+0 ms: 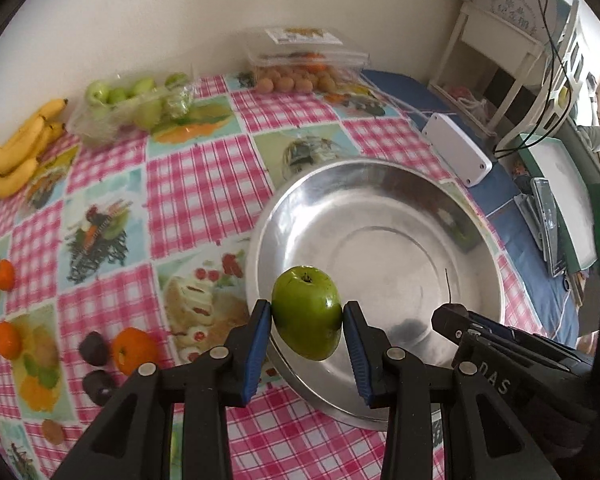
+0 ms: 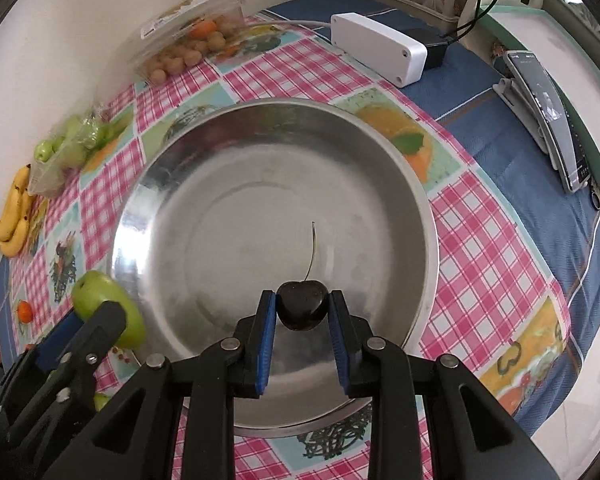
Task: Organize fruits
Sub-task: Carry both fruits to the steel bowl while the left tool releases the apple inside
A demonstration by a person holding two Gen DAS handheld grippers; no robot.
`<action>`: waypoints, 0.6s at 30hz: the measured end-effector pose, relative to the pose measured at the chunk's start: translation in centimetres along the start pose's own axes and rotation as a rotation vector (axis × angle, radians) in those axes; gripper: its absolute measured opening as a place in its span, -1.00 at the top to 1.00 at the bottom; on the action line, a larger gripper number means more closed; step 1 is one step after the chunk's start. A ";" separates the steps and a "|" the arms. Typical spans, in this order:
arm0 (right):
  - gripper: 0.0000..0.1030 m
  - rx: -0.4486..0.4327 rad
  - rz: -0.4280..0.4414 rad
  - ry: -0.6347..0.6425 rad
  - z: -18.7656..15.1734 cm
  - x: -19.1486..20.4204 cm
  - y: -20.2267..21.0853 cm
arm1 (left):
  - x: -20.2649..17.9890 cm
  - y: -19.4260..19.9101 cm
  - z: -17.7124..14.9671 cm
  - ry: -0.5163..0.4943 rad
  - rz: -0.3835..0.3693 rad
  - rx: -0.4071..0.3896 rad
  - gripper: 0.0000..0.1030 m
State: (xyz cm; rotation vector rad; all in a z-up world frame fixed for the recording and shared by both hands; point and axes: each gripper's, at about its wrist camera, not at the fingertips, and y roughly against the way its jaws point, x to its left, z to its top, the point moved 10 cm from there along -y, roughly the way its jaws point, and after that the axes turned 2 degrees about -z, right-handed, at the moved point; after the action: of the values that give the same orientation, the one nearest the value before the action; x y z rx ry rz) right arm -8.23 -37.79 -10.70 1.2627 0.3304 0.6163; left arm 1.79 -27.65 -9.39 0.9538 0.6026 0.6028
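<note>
While both hand-held tools hang over the steel bowl (image 2: 416, 184), each carries a fruit ready for delivery. The left gripper (image 1: 306, 314) pinches a green apple (image 1: 306, 312) between its blue pads, holding it above the bowl's near-left rim. The right gripper (image 2: 302, 306) is pressed almost together on a dark cherry (image 2: 303, 304), whose long stem points up over the bowl's bare floor. Nothing lies inside the bowl.

Away from the bowl, on the checked tablecloth (image 1: 188, 184), more fruit waits: a bunch of bananas (image 1: 16, 148) far to its left by the wall, a clear pack of green fruit (image 1: 132, 100) beside them, a clear box of small tan fruit (image 1: 296, 68) behind the bowl, and loose oranges (image 1: 134, 350) and dark fruits (image 1: 94, 346) left of the bowl. A white box (image 2: 380, 48) sits beyond the bowl's far-right side.

Risks look real from here. The apple hangs over the rim rather than the floor; released there, it could strike the edge and roll onto the cloth. It is round and glossy, gripped only at its flanks, so a tilt could let it slip early. The cherry is soft; a harder squeeze could bruise it, and a high drop could send it skittering across the slick metal. With both tools close together, they could knock each other.
</note>
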 end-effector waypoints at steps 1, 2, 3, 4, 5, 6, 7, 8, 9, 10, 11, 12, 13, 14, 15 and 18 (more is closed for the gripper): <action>0.46 0.002 -0.003 0.003 0.0 -0.1 -0.1 | 0.0 -0.2 -0.2 0.001 -0.002 0.007 0.23; 0.46 0.005 -0.006 0.005 -0.1 -0.1 -0.2 | 0.0 -0.3 -0.3 0.002 -0.002 0.013 0.23; 0.46 0.008 -0.008 0.007 -0.1 0.0 -0.2 | 0.0 -0.4 -0.4 0.003 -0.001 0.015 0.23; 0.46 0.010 -0.010 0.010 -0.1 -0.1 -0.3 | -0.1 -0.6 -0.5 0.004 -0.001 0.019 0.23; 0.46 0.011 -0.013 0.012 -0.2 -0.1 -0.3 | -0.1 -0.6 -0.6 0.005 -0.002 0.023 0.23; 0.46 0.015 -0.015 0.013 -0.2 -0.2 -0.4 | -0.2 -0.8 -0.7 0.005 -0.004 0.027 0.23; 0.46 0.018 -0.016 0.014 -0.3 -0.2 -0.5 | -0.1 -0.8 -0.8 0.006 -0.006 0.032 0.23; 0.46 0.019 -0.017 0.014 -0.4 -0.2 -0.5 | -0.2 -0.8 -0.8 0.007 -0.007 0.036 0.23; 0.46 0.019 -0.020 0.015 -0.4 -0.2 -0.5 | -0.2 -0.9 -0.9 0.009 -0.007 0.040 0.22; 0.46 0.019 -0.020 0.016 -0.3 -0.2 -0.5 | -0.2 -0.9 -1.0 0.010 -0.008 0.043 0.22; 0.46 0.018 -0.020 0.017 -0.4 -0.2 -0.4 | -0.2 -0.9 -1.1 0.011 -0.010 0.045 0.22; 0.46 0.017 -0.021 0.019 -0.4 -0.2 -0.4 | -0.2 -0.9 -1.1 0.012 -0.010 0.047 0.22; 0.46 0.017 -0.021 0.020 -0.3 -0.2 -0.4 | -0.2 -0.7 -1.1 0.013 -0.013 0.045 0.21; 0.46 0.016 -0.020 0.020 -0.2 -0.1 -0.5 | -0.3 -0.6 -1.0 0.013 -0.018 0.038 0.20; 0.46 0.016 -0.020 0.020 -0.2 -0.1 -0.5 | -0.4 -0.4 -0.9 0.013 -0.022 0.032 0.19; 0.46 0.013 -0.022 0.020 -0.2 0.0 -0.4 | -0.5 0.2 -0.7 0.015 -0.026 0.021 0.10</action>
State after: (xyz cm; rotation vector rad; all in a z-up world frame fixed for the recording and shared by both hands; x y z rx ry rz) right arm -8.29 -37.71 -11.17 1.2644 0.3650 0.6097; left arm 0.89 -27.46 -9.42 0.9607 0.6352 0.5818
